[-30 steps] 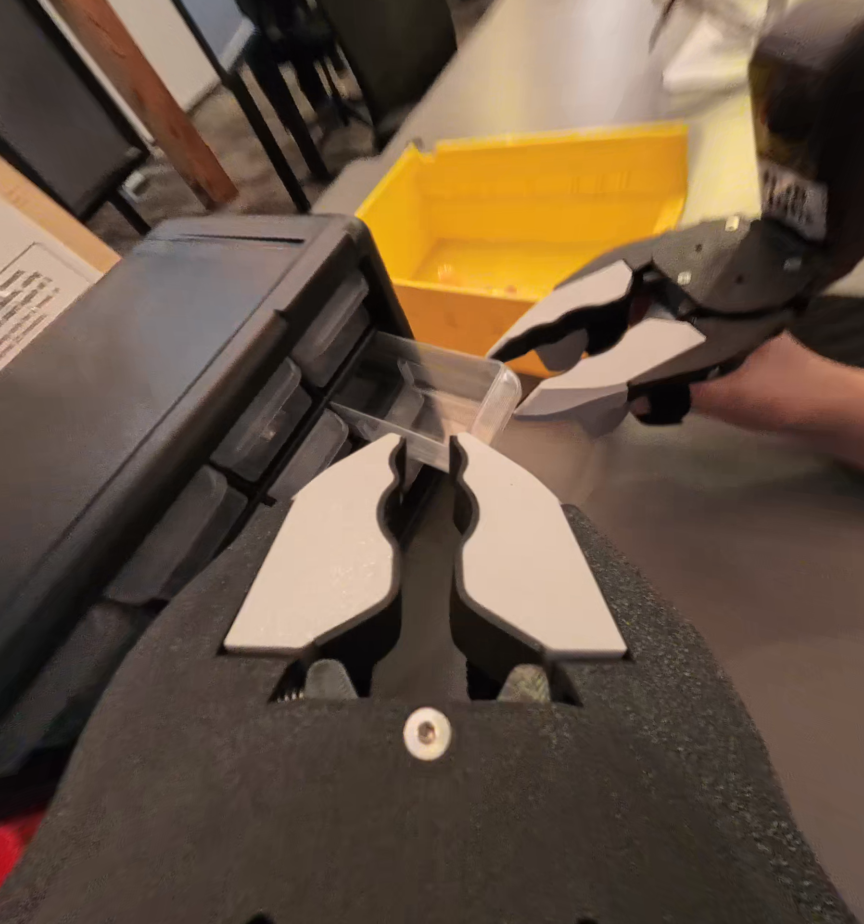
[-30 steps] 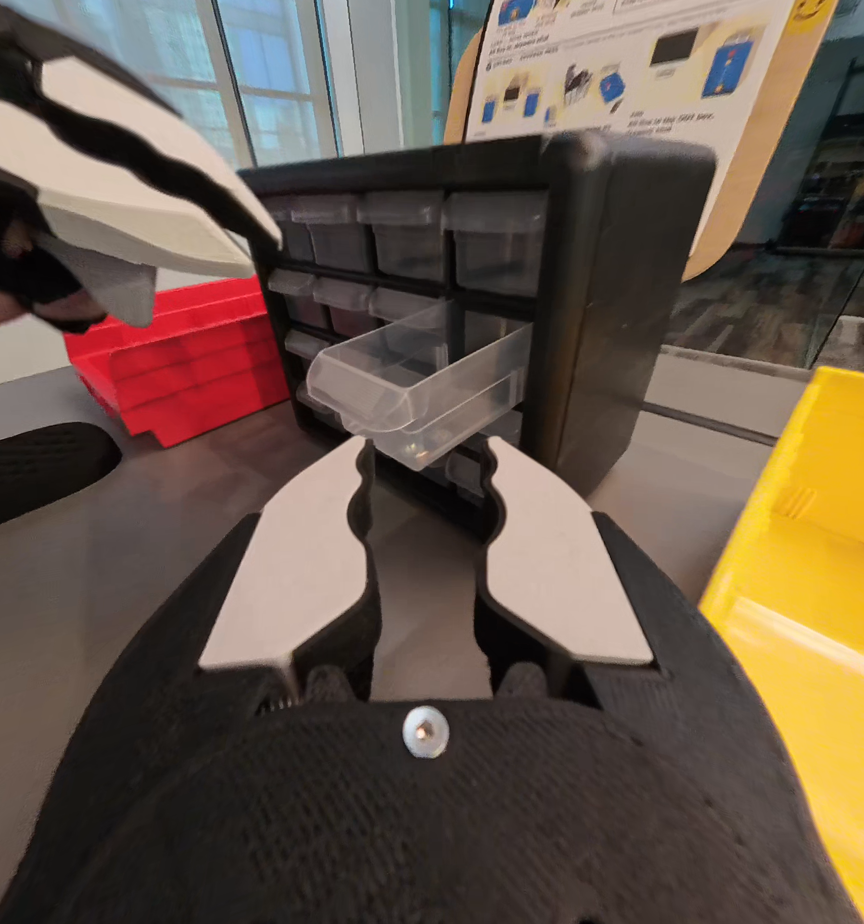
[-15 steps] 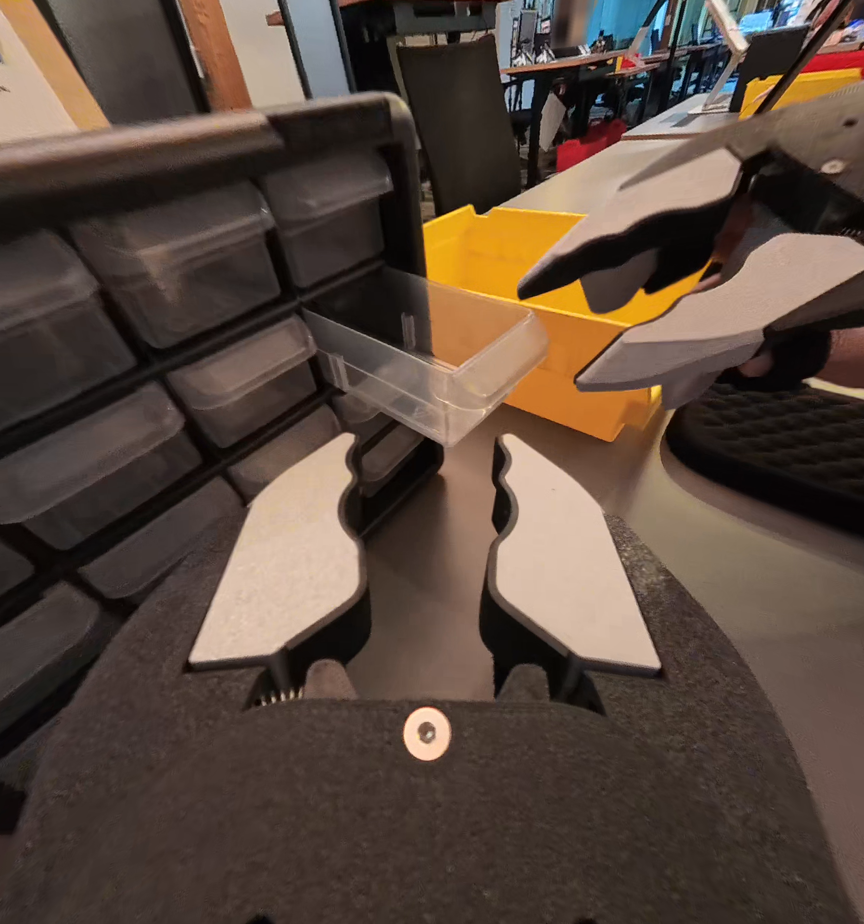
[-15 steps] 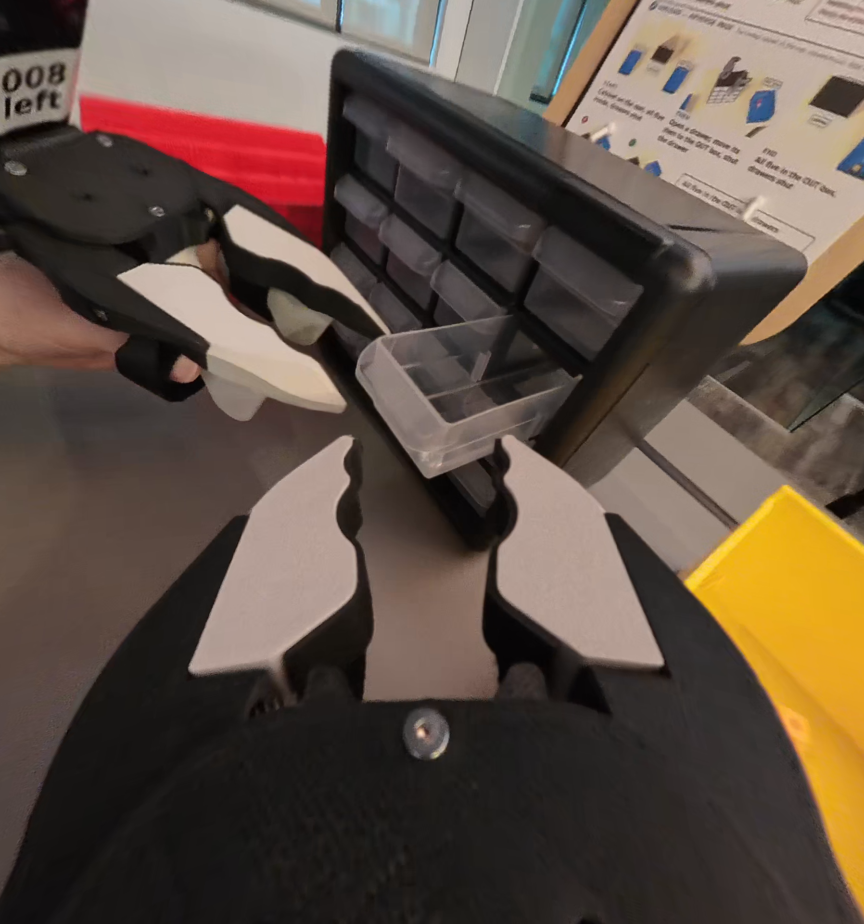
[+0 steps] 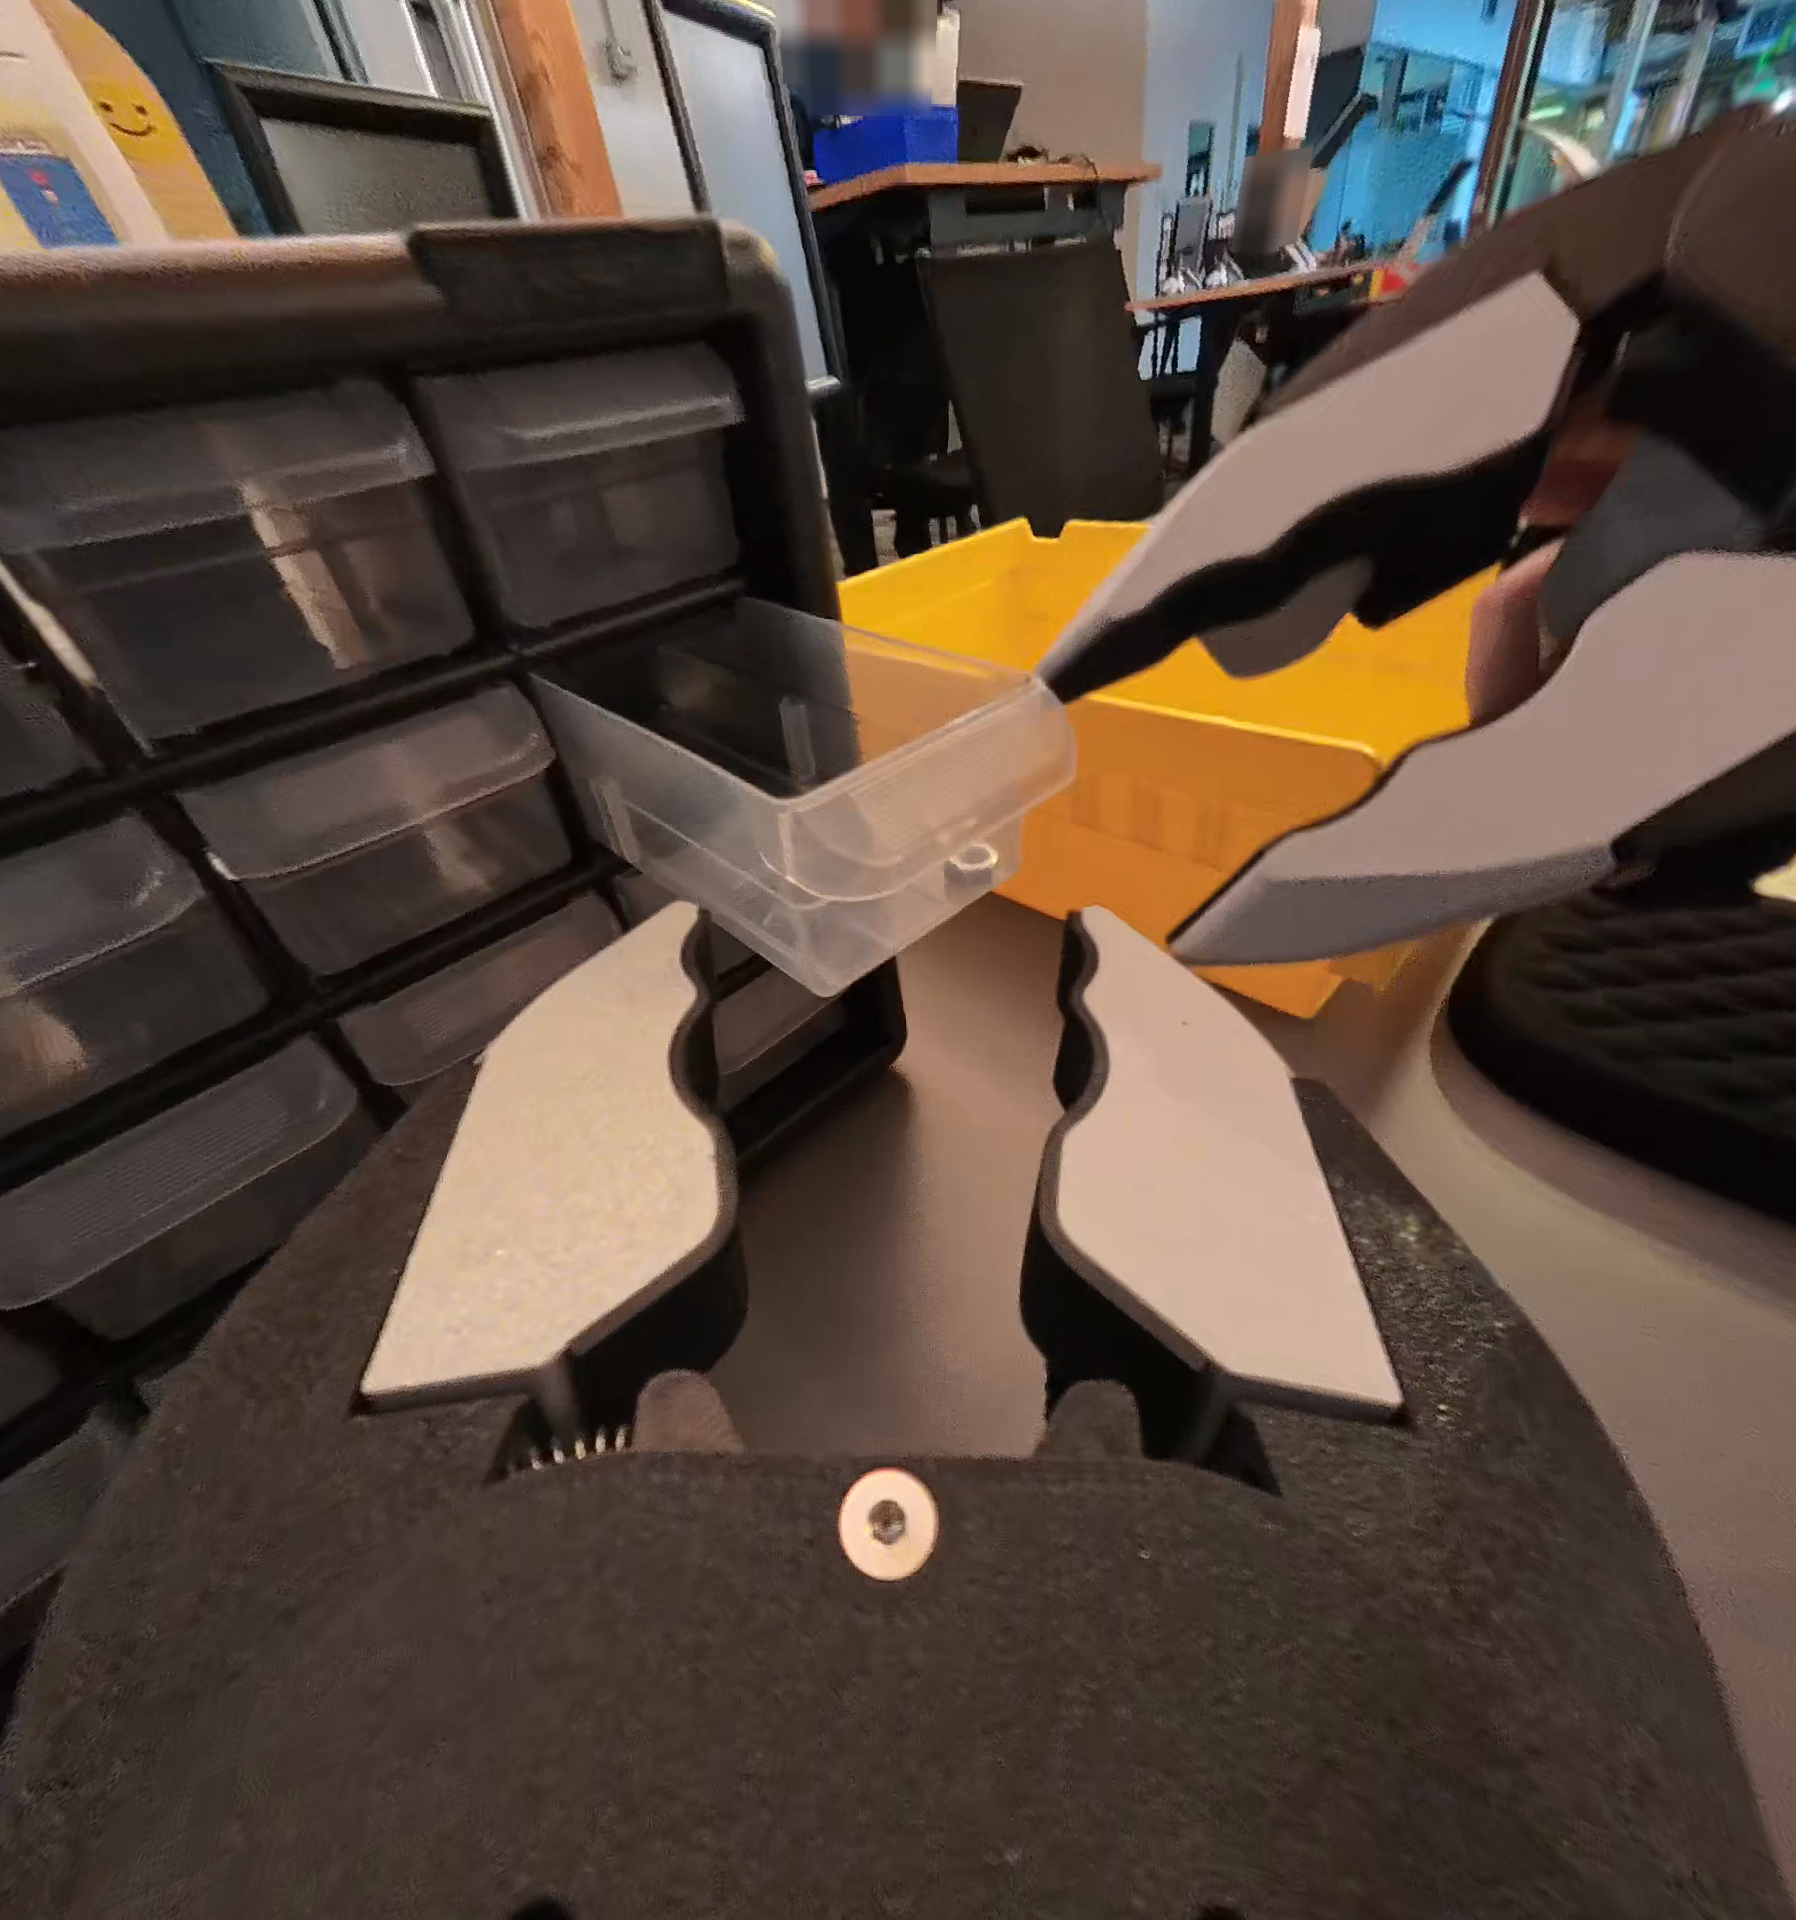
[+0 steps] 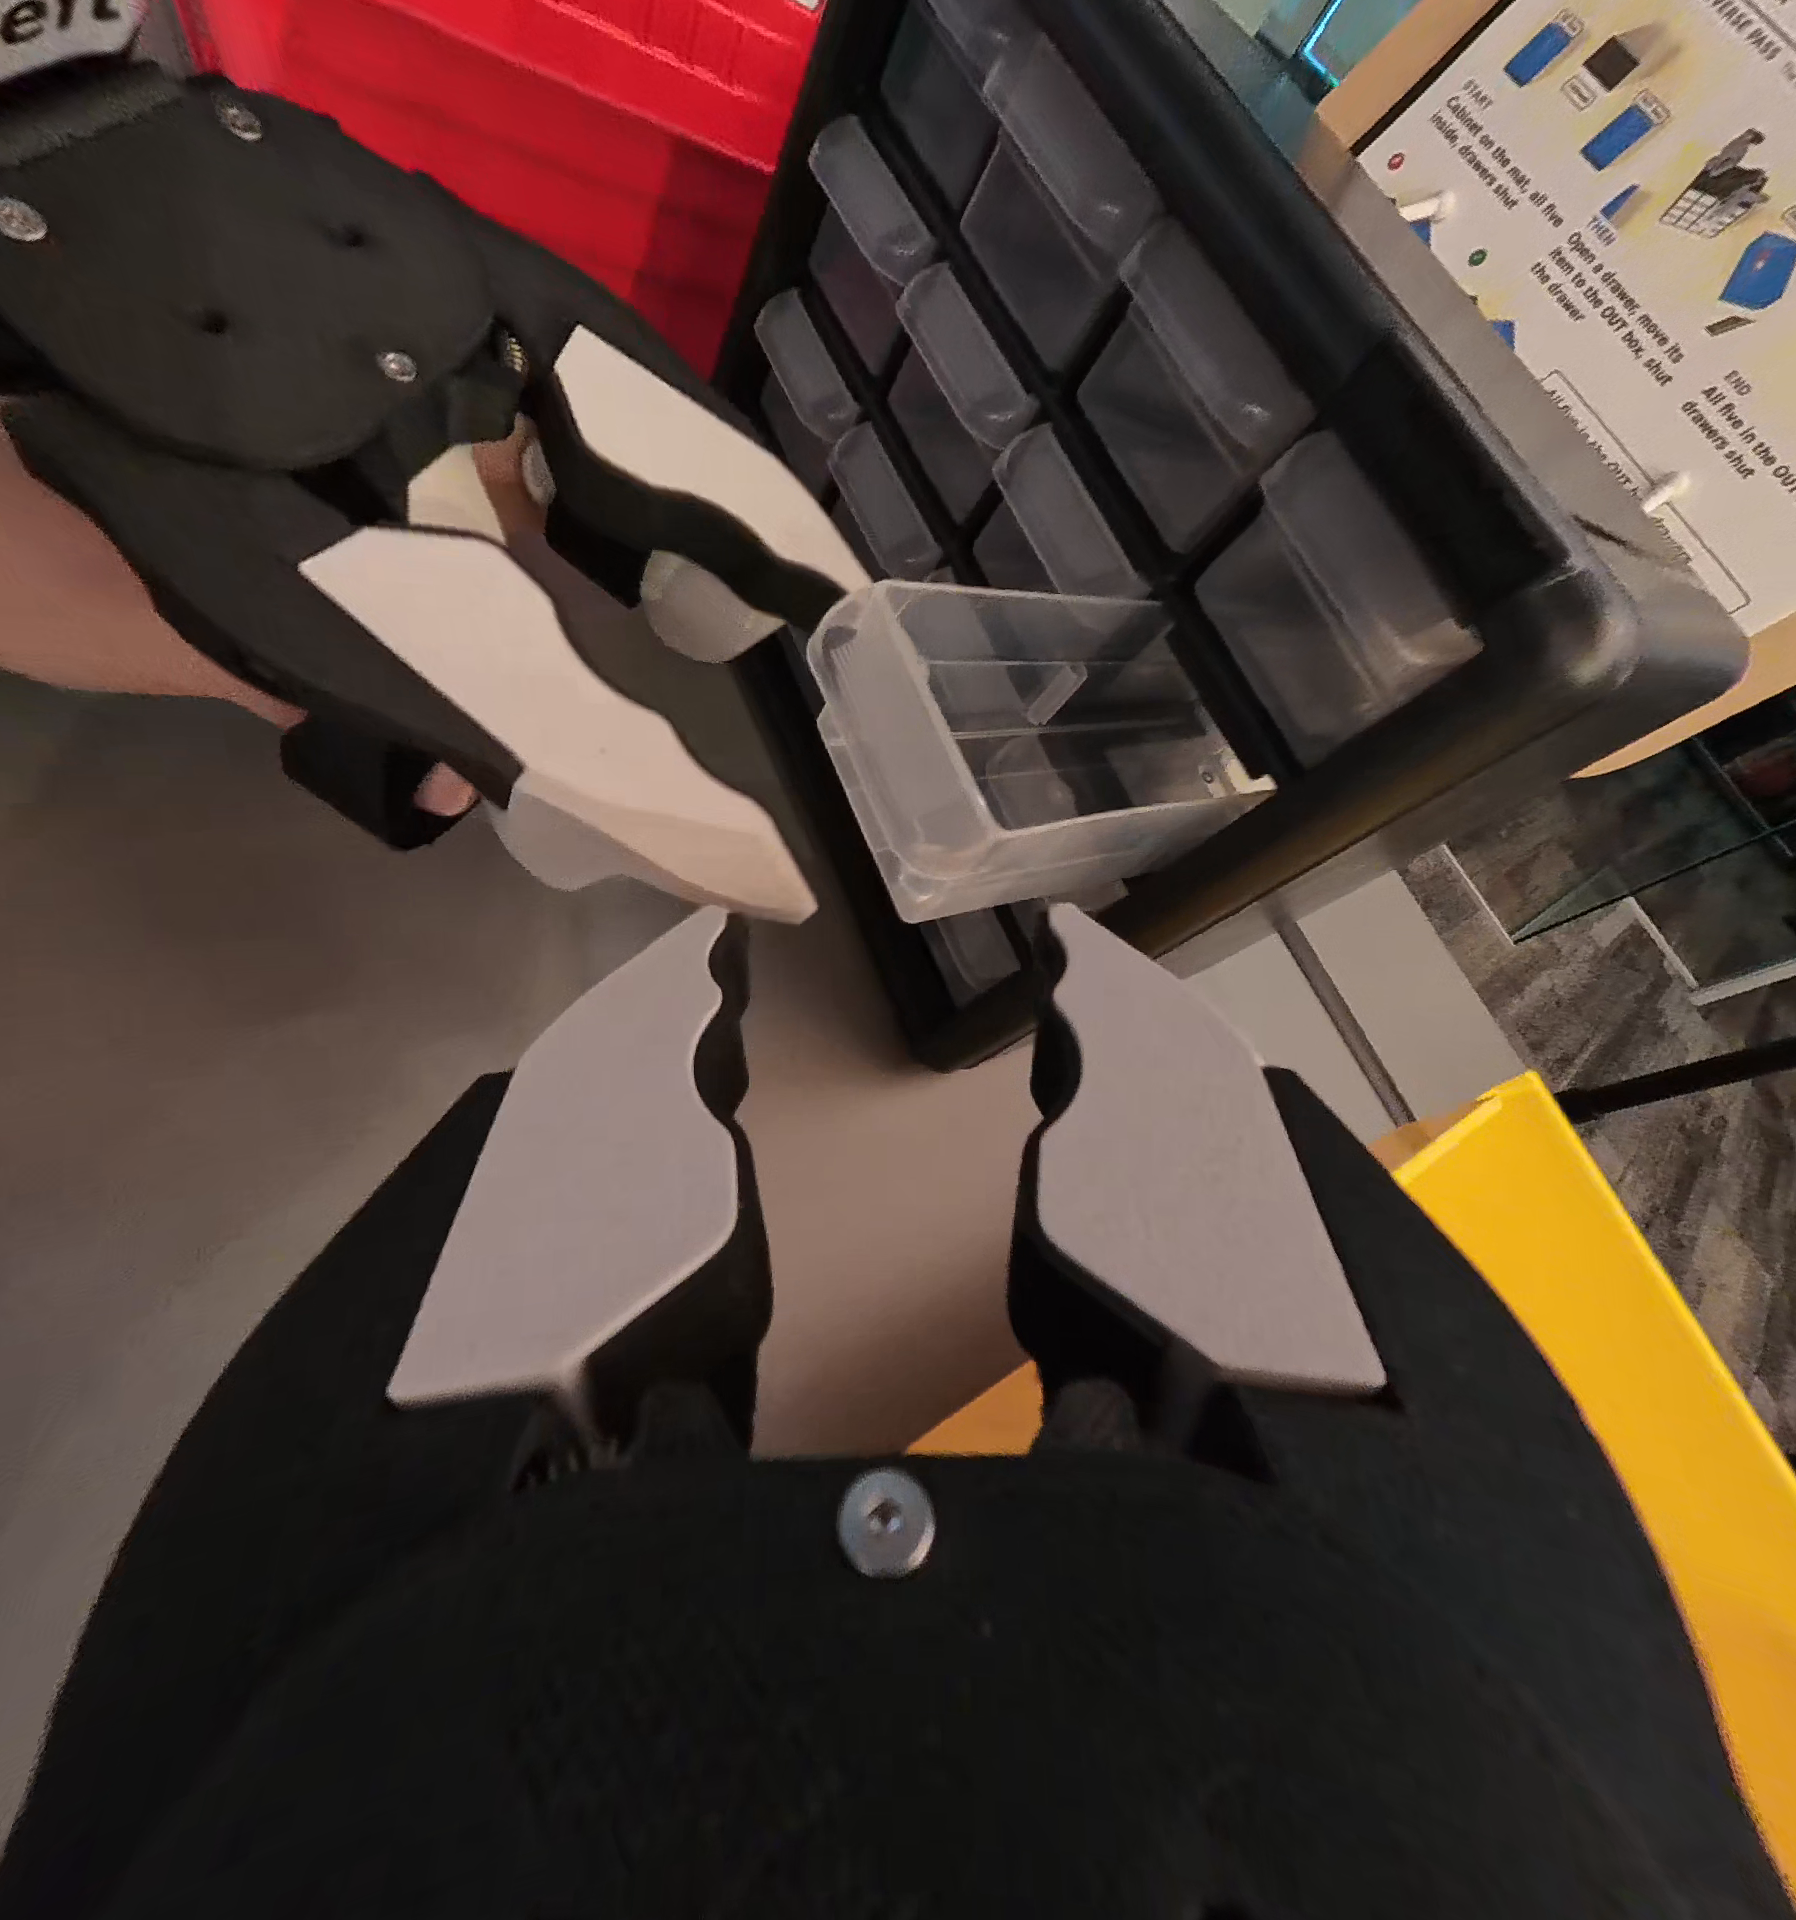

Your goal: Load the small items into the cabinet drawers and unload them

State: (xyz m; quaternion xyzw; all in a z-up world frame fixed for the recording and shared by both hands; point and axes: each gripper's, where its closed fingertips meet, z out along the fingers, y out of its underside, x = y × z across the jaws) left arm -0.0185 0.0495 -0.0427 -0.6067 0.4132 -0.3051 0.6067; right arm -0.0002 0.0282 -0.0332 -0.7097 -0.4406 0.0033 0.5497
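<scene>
**One clear drawer pulled out, both of your grippers open beside it**

Your left gripper is spread wide and holds nothing. Its grey fingers sit low in front of the black cabinet, just under the one clear plastic drawer that stands pulled out. That drawer sits at the cabinet's right-hand column, a row or two below the top. Its long axis runs straight out of the cabinet face, the front lip pointing away from the cabinet towards your right gripper. The other drawers are pushed in.

Something small and pale lies at the front corner of the open drawer; what it is cannot be told.

Your right gripper is also wide open and empty. From its own view it looks down on the open drawer, whose thin dividers run lengthwise. In the left wrist view its upper finger tip is at the drawer's front corner; touching or just short, you cannot tell.

A yellow bin stands on the grey bench just beyond the cabinet, and a red bin on the cabinet's other side. A white label with writing sits on the left gripper's body. A printed instruction poster with small pictures stands behind the cabinet.
</scene>
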